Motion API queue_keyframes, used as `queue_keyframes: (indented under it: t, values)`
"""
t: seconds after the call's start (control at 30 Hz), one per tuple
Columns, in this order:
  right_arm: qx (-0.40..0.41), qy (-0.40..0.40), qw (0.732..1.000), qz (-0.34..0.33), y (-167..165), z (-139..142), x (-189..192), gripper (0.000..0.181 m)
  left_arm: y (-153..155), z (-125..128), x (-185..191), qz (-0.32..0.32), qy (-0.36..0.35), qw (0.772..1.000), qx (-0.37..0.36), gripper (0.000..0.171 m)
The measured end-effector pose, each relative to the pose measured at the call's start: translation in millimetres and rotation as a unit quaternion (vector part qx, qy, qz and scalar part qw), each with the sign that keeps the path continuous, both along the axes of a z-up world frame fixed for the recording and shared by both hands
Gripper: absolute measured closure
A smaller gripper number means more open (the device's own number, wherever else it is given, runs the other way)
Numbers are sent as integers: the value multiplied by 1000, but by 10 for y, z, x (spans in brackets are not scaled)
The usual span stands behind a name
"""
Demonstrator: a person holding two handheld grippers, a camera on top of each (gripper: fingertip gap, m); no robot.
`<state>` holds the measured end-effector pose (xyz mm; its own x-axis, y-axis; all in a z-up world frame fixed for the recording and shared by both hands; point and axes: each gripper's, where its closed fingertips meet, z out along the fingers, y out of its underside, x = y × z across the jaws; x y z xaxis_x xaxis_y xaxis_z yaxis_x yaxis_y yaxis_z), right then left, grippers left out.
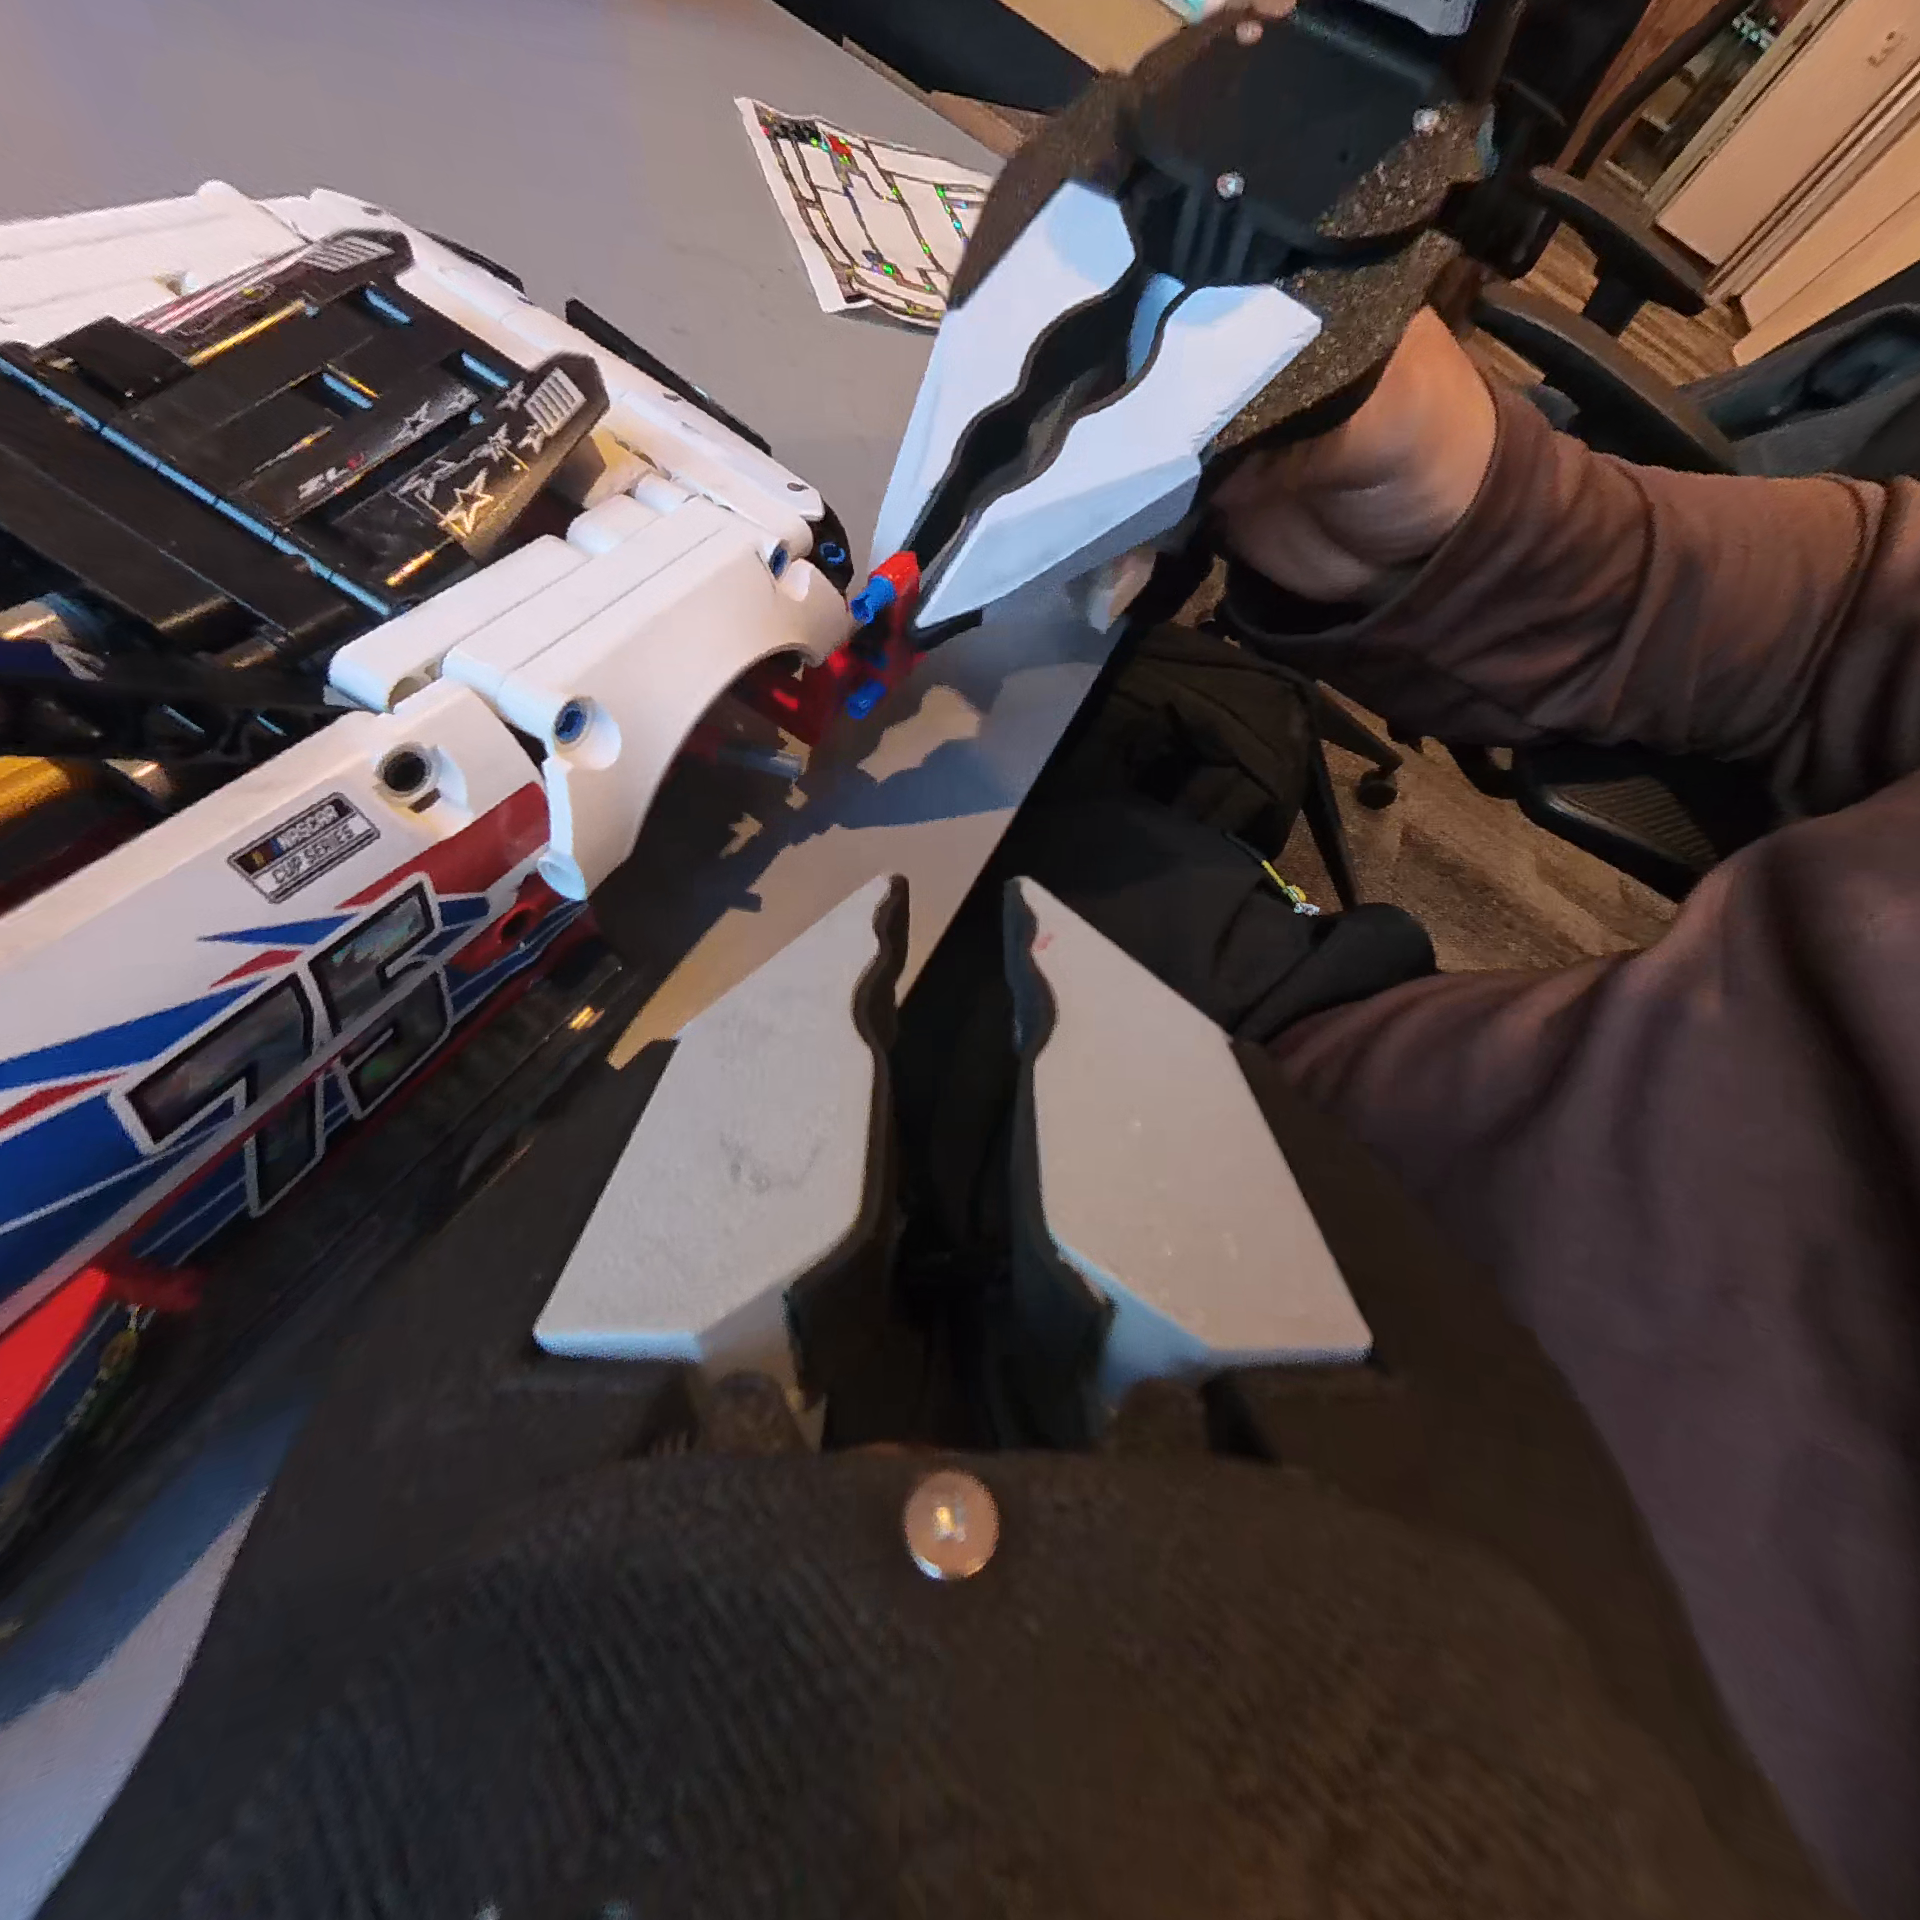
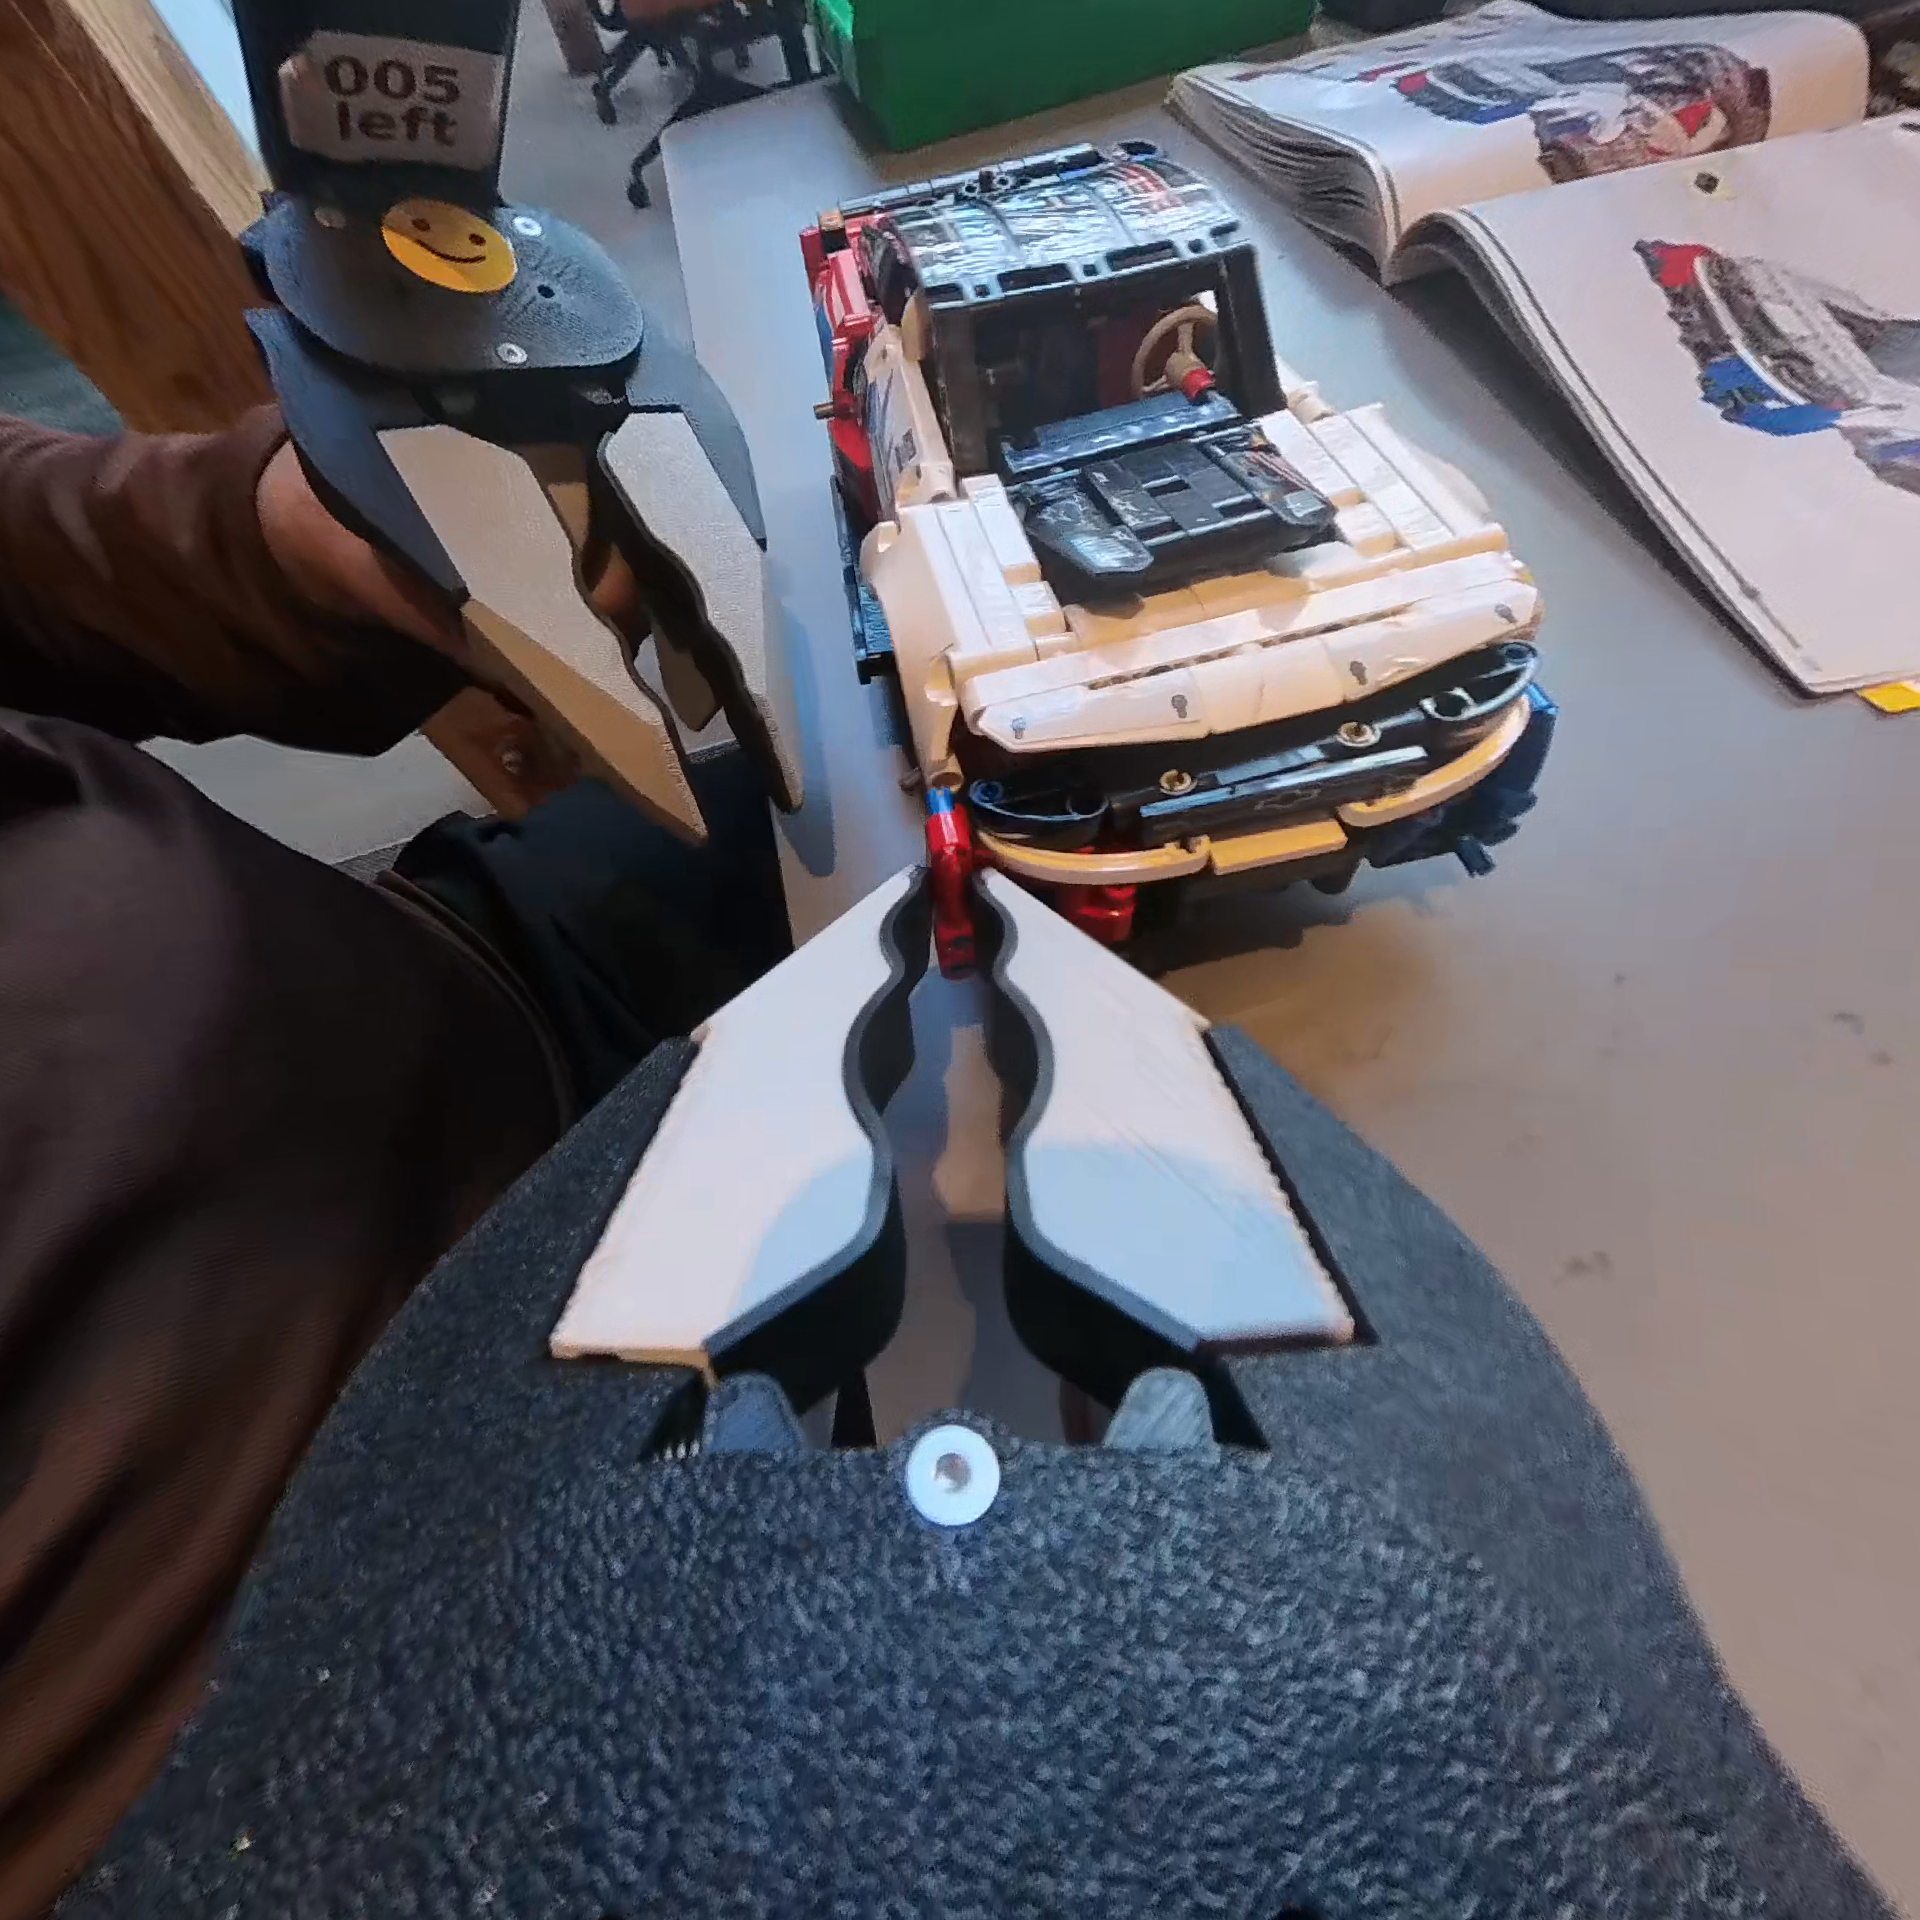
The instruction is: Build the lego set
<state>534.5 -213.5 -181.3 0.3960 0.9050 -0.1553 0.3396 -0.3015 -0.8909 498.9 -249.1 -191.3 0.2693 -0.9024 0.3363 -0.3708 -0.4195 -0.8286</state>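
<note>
**Red piece pinched at the car's front corner**

The model car (image 2: 1164, 582) sits on the grey table (image 2: 1558, 1143), nose toward you in the right wrist view, close to the table's left edge. Its body is white with a black hood panel, and its side carries red and blue stripes (image 1: 208, 1039). At the front corner nearest that edge, a small red piece (image 2: 951, 883) with blue pins (image 1: 868, 603) stands upright against the bumper.

Your right gripper (image 2: 951, 914) has its two fingers closed onto that red piece, the tips pressing it from both sides. In the left wrist view the same gripper (image 1: 914, 613) comes down at a slant from the upper right, with its tips at the red piece beside the white wheel arch (image 1: 665, 675). Your hand (image 1: 1351, 478) grips it, the sleeve dark brown.

Your left gripper (image 1: 951, 935) holds nothing. Its fingers stand a little apart, and between them you can see the table edge and the dark floor beyond. It hangs near the car's side, not touching it. In the right wrist view it (image 2: 748, 758) hovers over the left table edge, just beside the car.

An open instruction book (image 2: 1558, 260) lies to the right of the car. A sticker sheet (image 1: 873, 208) lies on the table past the car's nose in the left wrist view.
</note>
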Motion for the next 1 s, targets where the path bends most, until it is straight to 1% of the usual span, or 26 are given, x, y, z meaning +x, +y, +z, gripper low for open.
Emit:
queue_keyframes:
  t: [0.07,0.13,0.27,0.37,0.47,0.63,0.73,0.87,1.0]
  values:
    - [6,1,1000,-5,4,8,17,176,7,26,32,8,-10,1000,-10,155]
    - [8,0,1000,-7,7,8,16,176,12,6,57,14,-5,1000,-8,155]
    - [2,-18,1000,-4,7,-54,-5,176,-37,-25,119,6,-2,1000,-12,155]
    - [-2,-9,1000,-6,21,-34,-5,176,-46,-24,139,8,-1,1000,-10,155]
    - [-9,-8,1000,-3,15,-41,-8,176,-28,-17,139,23,-3,1000,-6,155]
    - [-1,-10,1000,-5,16,-37,-7,176,63,38,144,70,-20,997,5,155]
    - [-1,-10,1000,-5,17,-35,-6,176,125,53,141,95,-13,995,27,153]
    - [4,-15,1000,-6,16,-43,-9,176,154,6,177,103,8,994,46,148]
    - [-3,-13,1000,-4,18,-46,-9,176,160,-74,249,103,28,993,45,147]
